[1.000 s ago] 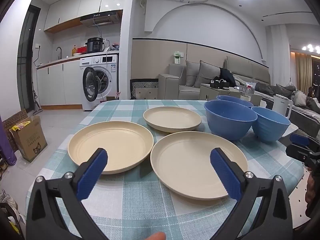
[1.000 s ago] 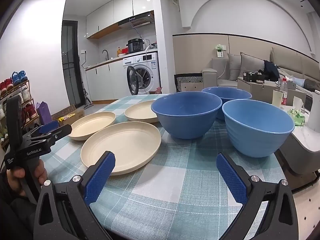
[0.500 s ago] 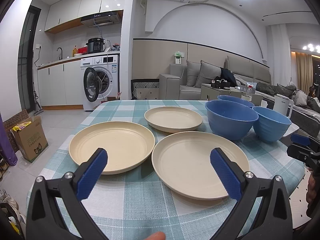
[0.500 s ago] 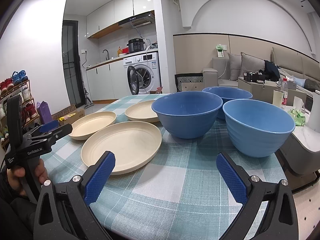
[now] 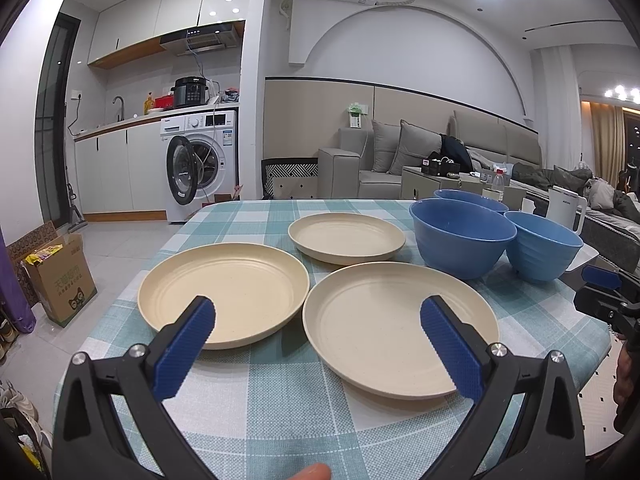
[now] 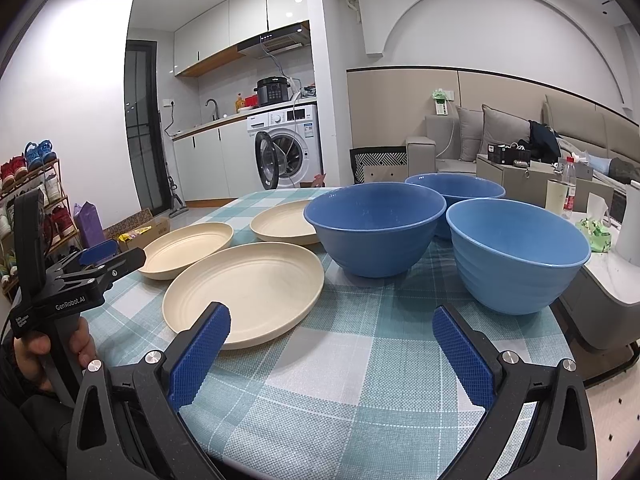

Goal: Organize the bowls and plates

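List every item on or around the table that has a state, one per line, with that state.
Left gripper: open, empty.
Right gripper: open, empty.
Three cream plates: lying flat, separate, unstacked, empty.
Three blue bowls: upright, unstacked, close together; the two nearer empty.
Washing machine door: open.

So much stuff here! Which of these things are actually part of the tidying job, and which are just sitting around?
Part of the job:
- three cream plates
- three blue bowls
- left hand-held gripper and right hand-held gripper, both open and empty

Just sitting around:
- checked tablecloth
- washing machine
- cardboard box
- sofa
- white kettle
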The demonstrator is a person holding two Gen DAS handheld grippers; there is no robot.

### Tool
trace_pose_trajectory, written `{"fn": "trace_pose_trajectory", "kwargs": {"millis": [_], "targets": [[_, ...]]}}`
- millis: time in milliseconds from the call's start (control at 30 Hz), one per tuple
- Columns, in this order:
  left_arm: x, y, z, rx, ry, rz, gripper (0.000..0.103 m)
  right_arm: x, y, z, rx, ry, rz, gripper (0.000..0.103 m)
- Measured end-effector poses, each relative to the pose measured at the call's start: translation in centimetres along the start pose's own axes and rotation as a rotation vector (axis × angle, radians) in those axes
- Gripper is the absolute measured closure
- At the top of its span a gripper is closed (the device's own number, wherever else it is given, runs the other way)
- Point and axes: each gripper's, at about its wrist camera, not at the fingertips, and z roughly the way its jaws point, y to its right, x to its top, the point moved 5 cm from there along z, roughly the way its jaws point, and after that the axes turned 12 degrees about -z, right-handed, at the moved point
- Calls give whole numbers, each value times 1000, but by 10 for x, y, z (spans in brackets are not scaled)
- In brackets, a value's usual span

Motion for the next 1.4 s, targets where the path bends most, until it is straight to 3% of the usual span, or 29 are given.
{"fn": "trace_pose_trajectory", "kwargs": {"millis": [1400], "targets": [[-1,-2,1,27,-2,18,0,-2,-5,4,-1,-5,-8,0]]}}
